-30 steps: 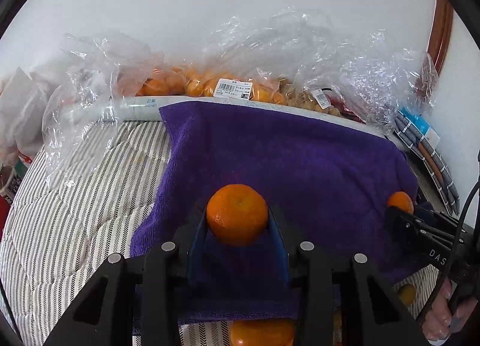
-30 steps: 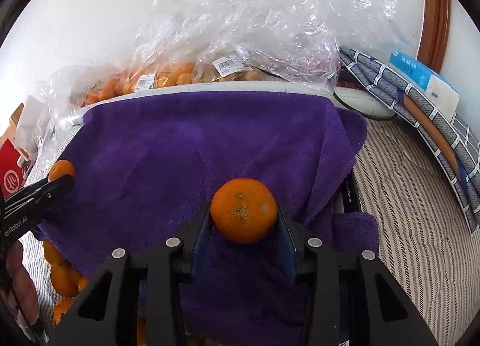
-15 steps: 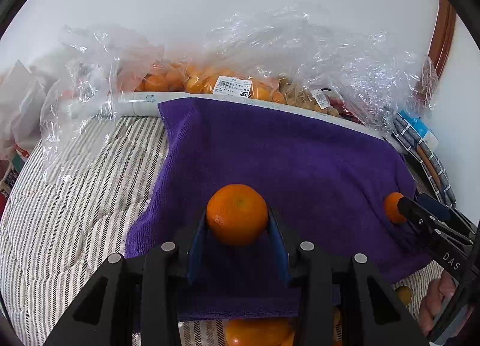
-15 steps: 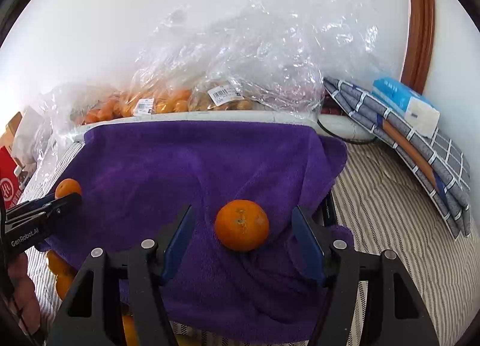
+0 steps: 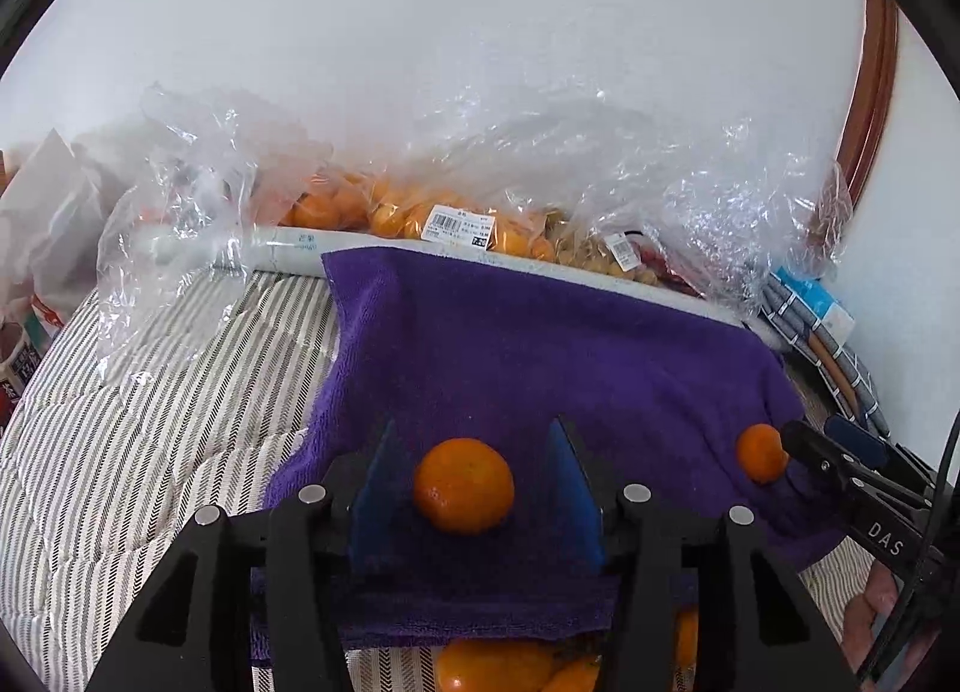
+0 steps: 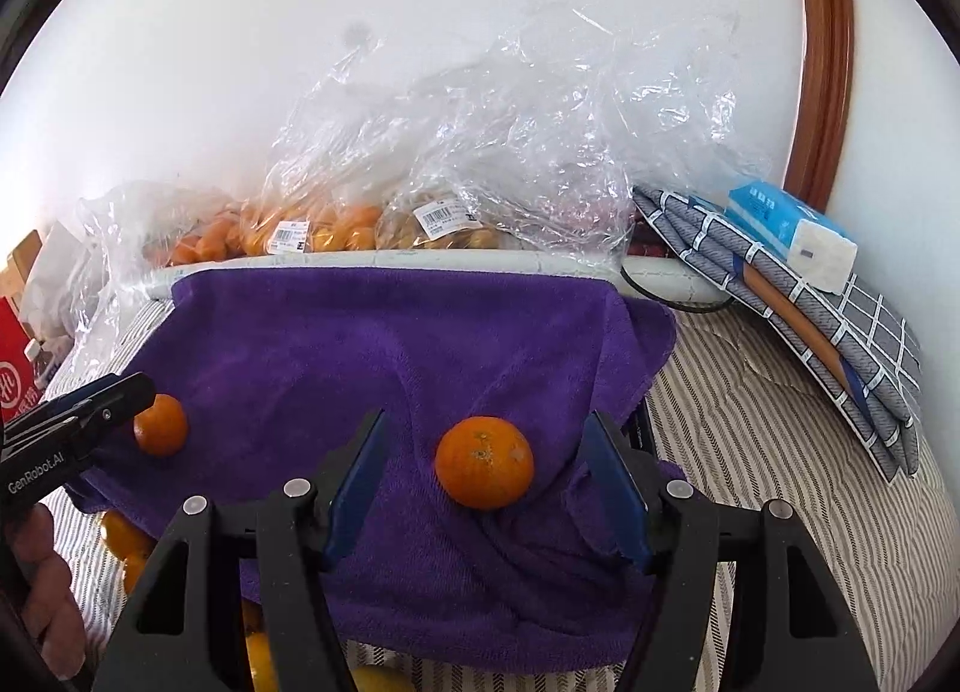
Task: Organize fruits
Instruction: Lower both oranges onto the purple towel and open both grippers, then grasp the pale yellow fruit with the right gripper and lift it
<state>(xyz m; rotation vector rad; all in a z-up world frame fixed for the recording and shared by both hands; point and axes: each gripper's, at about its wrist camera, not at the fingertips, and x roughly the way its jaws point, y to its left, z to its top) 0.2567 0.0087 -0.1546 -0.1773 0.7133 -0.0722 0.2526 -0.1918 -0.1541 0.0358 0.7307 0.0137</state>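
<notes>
A purple towel (image 5: 540,344) lies spread over a striped mattress. One orange (image 5: 463,485) rests on it between the blue pads of my left gripper (image 5: 473,431). Its jaws are opening, and a gap shows on each side of the fruit. In the right wrist view a second orange (image 6: 483,470) sits on the towel (image 6: 360,344) inside my right gripper (image 6: 485,421), which is open and well clear of it. Each view also catches the other gripper's tip beside its orange: the right gripper (image 5: 828,452) and the left gripper (image 6: 90,410).
Clear plastic bags of oranges (image 5: 390,212) and other fruit (image 6: 438,224) line the wall behind a white rail. Loose oranges (image 5: 492,668) lie under the towel's near edge. A folded checked cloth (image 6: 810,296) with a tissue pack (image 6: 792,230) sits at the right. A hand (image 6: 42,572) holds the left gripper.
My right gripper let go of its orange first and drew back a little upward. My left gripper has just opened, leaving its orange on the towel.
</notes>
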